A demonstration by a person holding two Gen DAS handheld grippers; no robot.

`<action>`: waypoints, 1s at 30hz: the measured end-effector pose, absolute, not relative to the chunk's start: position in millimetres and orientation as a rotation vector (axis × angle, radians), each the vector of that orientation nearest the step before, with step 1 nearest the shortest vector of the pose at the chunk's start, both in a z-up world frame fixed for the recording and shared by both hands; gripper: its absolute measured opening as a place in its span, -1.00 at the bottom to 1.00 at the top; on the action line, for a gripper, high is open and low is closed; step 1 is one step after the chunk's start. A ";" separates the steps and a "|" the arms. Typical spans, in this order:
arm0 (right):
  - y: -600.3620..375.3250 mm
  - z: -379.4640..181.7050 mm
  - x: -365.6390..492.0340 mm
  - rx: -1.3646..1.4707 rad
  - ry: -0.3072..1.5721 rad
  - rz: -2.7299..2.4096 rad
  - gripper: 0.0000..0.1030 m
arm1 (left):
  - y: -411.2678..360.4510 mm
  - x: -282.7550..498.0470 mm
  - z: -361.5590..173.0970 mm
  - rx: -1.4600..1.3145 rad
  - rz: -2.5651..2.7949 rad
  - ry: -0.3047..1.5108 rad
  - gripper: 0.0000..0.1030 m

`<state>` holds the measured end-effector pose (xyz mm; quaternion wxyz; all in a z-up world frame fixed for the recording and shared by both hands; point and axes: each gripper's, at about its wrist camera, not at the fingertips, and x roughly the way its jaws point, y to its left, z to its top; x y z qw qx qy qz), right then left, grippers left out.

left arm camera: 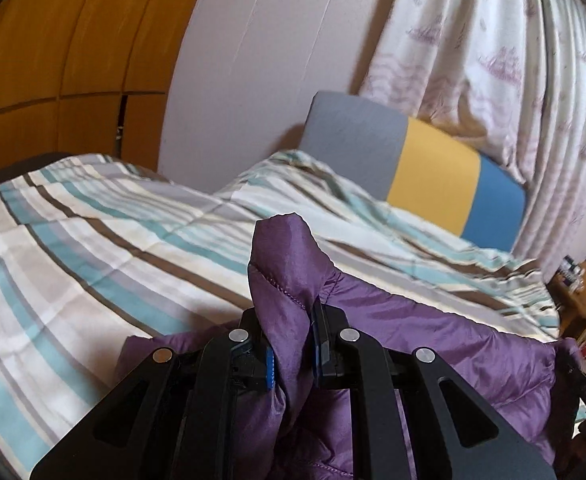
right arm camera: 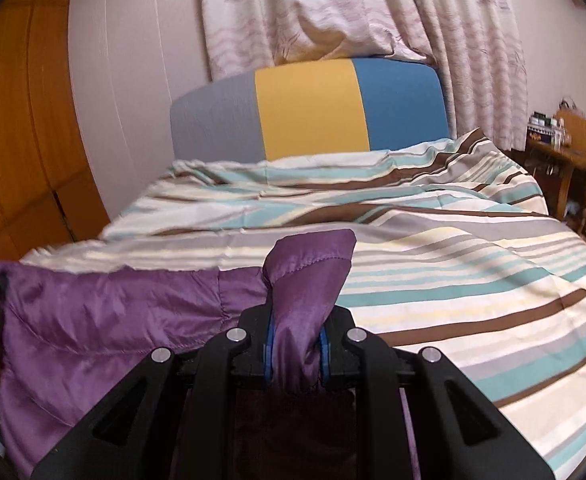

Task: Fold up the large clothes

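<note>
A bed [right arm camera: 473, 280] under a smooth duvet striped teal, brown, grey and cream fills the room, backed by a grey, yellow and blue headboard [right arm camera: 309, 108], patterned curtains [right arm camera: 333, 8] and what seems a wooden wardrobe [left arm camera: 53, 40]. A shiny, quilted purple jacket [right arm camera: 93, 320] lies across the bed's near edge. The left hand-held gripper [left arm camera: 293, 344] and right hand-held gripper [right arm camera: 295, 344] each pinch a bunched fold of it.

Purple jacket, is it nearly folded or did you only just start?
Only just started, it seems. Done: the left gripper and the right gripper have each shut on a bunch of the purple jacket. In hand: the cloth stretches between them, low at the near edge of the striped bed cover. Left: no neat fold shows yet, so laying it flat and folding it all remain.
</note>
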<state>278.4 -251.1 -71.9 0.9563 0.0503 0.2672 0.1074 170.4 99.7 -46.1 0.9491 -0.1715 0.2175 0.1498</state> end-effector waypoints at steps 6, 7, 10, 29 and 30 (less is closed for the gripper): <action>-246.1 -106.8 307.9 0.092 0.625 0.184 -0.67 | 104.3 194.0 -73.6 -0.357 0.347 0.522 -0.75; -245.4 -111.9 312.3 0.090 0.644 0.178 -0.66 | 105.2 197.0 -78.7 -0.364 0.351 0.539 -0.75; -244.9 -126.1 323.2 0.088 0.713 0.159 -0.59 | 115.1 208.4 -98.6 -0.421 0.356 0.630 -0.75; -226.9 -156.8 345.0 -0.034 0.845 0.078 -0.33 | 114.1 223.7 -102.5 -0.376 0.399 0.803 -0.18; -225.8 -156.1 344.3 -0.039 0.844 0.072 -0.29 | 110.2 216.7 -93.1 -0.352 0.411 0.792 0.17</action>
